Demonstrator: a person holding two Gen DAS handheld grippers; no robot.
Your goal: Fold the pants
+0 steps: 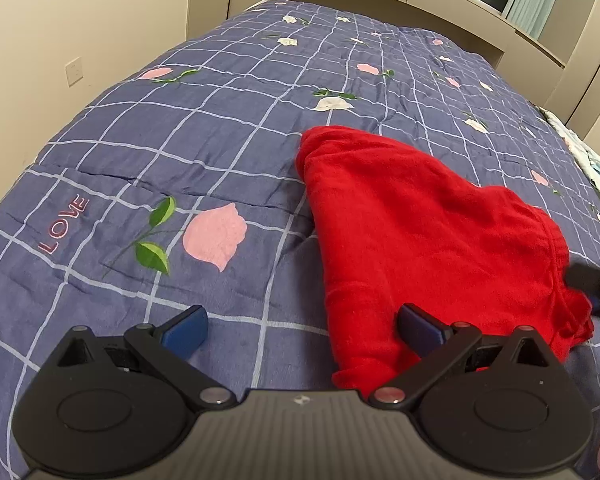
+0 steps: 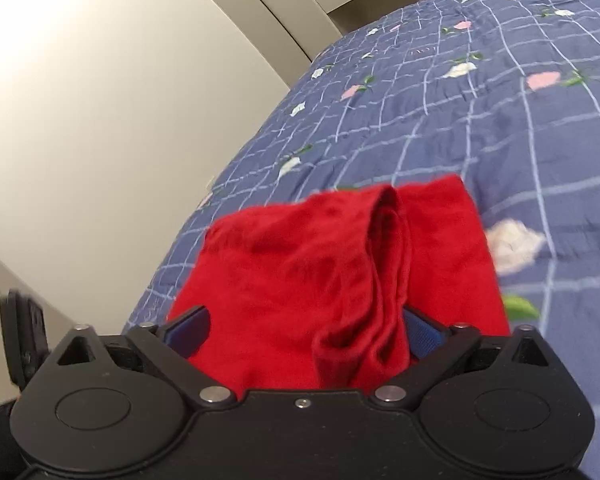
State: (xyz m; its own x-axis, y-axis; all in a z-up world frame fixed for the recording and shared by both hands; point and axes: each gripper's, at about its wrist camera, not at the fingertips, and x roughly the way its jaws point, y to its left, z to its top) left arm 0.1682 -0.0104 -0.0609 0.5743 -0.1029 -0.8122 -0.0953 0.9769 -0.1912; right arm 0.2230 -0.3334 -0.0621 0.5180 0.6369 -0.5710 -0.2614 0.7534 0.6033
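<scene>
"LOVE" stitched in pink on the blue checked quilt, beside a pink embroidered flower with green leaves. More pink and white flowers scattered over the quilt. No other legible writing.

Red pants, soft and fuzzy, lying bunched on the bed to the right of centre in the left wrist view, narrow rounded end pointing away, wide gathered edge near the right border. Creased, not flat; a thick ridge of folded cloth running down the middle in the right wrist view.

Left tongs spread wide, blue pads apart, holding nothing; right pad touching or just over the near edge of the pants, left pad above bare quilt.

Right tongs spread too, pants filling the gap between the blue pads and draping over the body of the tool; no pinch visible. View blurred. Seen from the left wrist as a dark blur at the pants' right edge.

Cream wall and cabinets behind the bed.
</scene>
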